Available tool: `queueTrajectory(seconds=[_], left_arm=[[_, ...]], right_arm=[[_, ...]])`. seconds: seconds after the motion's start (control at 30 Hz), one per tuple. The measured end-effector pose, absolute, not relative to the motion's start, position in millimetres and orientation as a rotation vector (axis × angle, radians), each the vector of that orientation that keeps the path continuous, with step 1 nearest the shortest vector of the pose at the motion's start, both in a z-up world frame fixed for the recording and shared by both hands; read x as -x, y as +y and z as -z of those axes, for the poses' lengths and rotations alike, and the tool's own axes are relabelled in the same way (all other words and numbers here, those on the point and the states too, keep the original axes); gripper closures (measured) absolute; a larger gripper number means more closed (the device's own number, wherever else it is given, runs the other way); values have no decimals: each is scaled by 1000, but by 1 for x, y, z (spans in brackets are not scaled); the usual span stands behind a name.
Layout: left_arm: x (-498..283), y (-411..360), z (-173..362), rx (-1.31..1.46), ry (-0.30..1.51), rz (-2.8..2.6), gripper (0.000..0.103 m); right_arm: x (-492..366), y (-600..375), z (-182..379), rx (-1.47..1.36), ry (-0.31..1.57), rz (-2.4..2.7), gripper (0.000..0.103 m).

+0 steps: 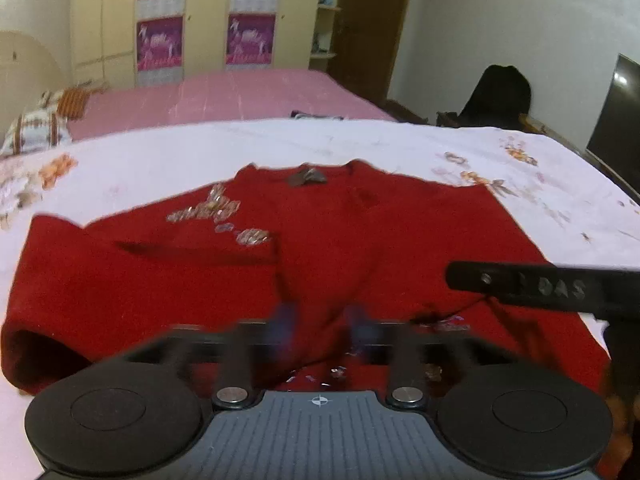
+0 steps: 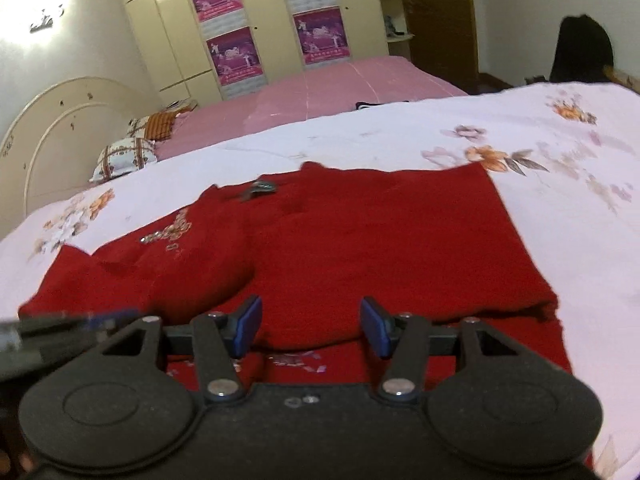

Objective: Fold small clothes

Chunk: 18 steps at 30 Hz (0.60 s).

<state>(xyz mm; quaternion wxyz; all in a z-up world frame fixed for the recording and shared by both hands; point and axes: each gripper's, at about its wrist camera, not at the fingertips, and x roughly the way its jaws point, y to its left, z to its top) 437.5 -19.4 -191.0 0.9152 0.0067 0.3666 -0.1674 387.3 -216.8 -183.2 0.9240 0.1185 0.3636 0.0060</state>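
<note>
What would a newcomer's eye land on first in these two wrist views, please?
A deep red knit sweater with silvery sequin embroidery lies spread over a white floral bedsheet, filling the middle of both views. Behind it, a pink bed cover runs toward a cream wardrobe with purple posters. The right gripper hangs open over the sweater's near edge.

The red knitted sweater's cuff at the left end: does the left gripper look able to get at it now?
Probably yes. The cuff lies open on the white floral sheet with nothing on it, to the left of the left gripper, whose jaws look open and empty, though blurred.
</note>
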Motion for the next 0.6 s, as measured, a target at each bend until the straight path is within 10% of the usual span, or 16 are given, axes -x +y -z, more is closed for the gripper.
queueTrajectory(seconds=[0.6], left_arm=[[-417, 115, 177, 69, 738, -183, 19]], right_arm=[[-418, -139, 183, -306, 867, -208, 30]])
